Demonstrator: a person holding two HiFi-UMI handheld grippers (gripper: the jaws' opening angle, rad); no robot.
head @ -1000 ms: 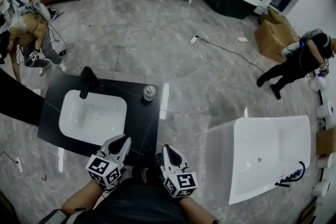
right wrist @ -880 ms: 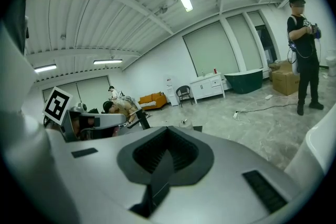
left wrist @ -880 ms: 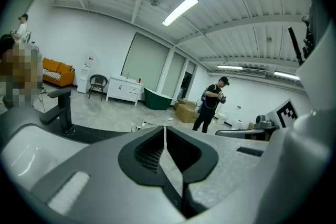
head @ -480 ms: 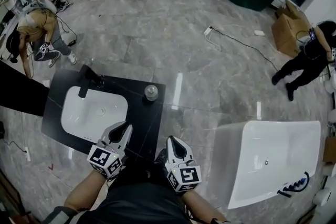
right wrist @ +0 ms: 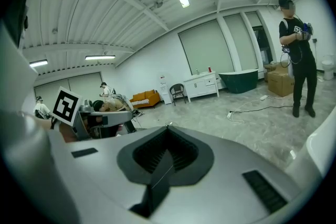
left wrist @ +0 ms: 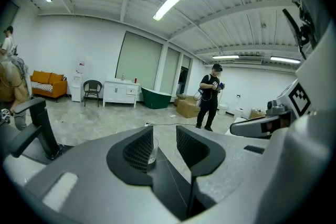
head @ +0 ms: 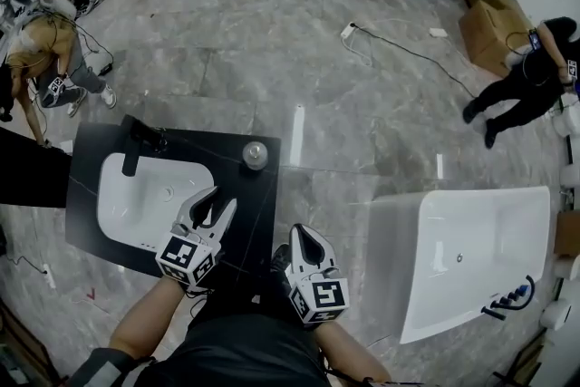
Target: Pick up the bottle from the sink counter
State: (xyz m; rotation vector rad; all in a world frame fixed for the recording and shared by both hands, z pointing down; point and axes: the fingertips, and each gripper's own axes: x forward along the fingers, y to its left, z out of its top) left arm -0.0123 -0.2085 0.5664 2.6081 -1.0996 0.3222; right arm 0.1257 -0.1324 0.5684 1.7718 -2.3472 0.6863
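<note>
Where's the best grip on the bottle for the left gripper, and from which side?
Probably mid-body, jaws either side, coming in level from the person's side. The bottle stands upright, alone near the sink counter's far right corner, ahead of the left gripper, whose empty jaws are opening.

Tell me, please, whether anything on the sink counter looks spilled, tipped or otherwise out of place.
Nothing stands out: the bottle stands upright near the far right corner of the counter, and no spill or damage shows.
</note>
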